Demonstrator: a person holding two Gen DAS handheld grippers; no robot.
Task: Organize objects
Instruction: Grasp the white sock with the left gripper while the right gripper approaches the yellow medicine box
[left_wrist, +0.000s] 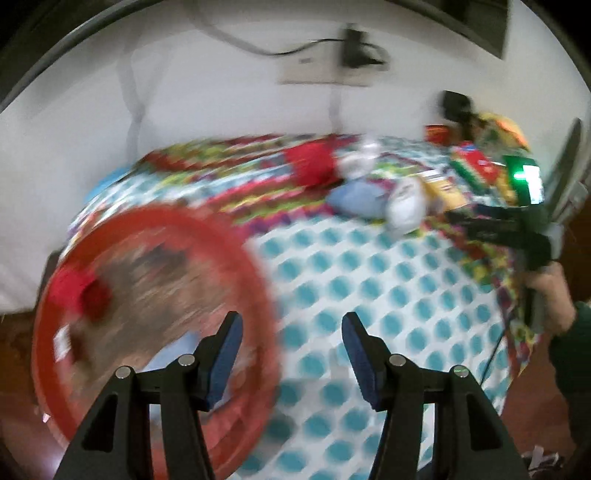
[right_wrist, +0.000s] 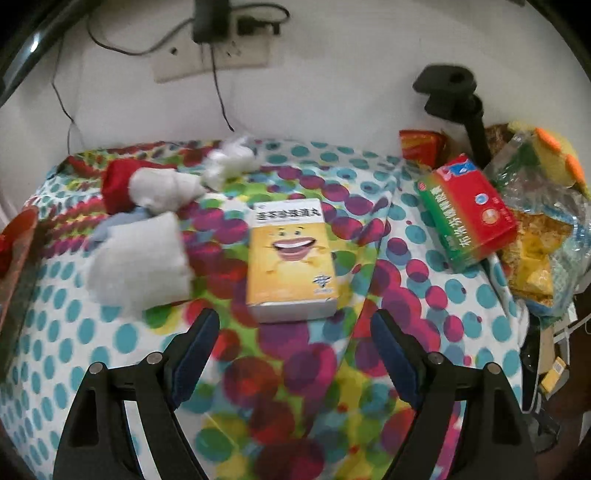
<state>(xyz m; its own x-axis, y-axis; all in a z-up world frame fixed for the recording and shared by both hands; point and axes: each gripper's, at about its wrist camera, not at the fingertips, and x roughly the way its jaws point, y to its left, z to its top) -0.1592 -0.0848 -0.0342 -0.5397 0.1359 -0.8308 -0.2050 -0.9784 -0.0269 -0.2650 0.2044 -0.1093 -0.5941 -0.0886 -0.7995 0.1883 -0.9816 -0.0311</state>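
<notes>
A yellow box with a smiling face (right_wrist: 291, 258) lies on the dotted tablecloth just ahead of my right gripper (right_wrist: 295, 328), which is open and empty. A red and green box (right_wrist: 467, 210) lies to its right. White rolled socks (right_wrist: 142, 258), a red one (right_wrist: 114, 184) and a blue one lie at the left. My left gripper (left_wrist: 291, 332) is open and empty beside a red round basket (left_wrist: 155, 325) with red items inside. The socks (left_wrist: 402, 206) and the other gripper (left_wrist: 517, 218) show blurred far ahead.
A bag of yellow snacks (right_wrist: 535, 251) and a red packet (right_wrist: 421, 144) sit at the back right near a black clamp stand (right_wrist: 454, 96). A wall socket with cables (right_wrist: 214, 48) is behind the table. The table edge falls off at right.
</notes>
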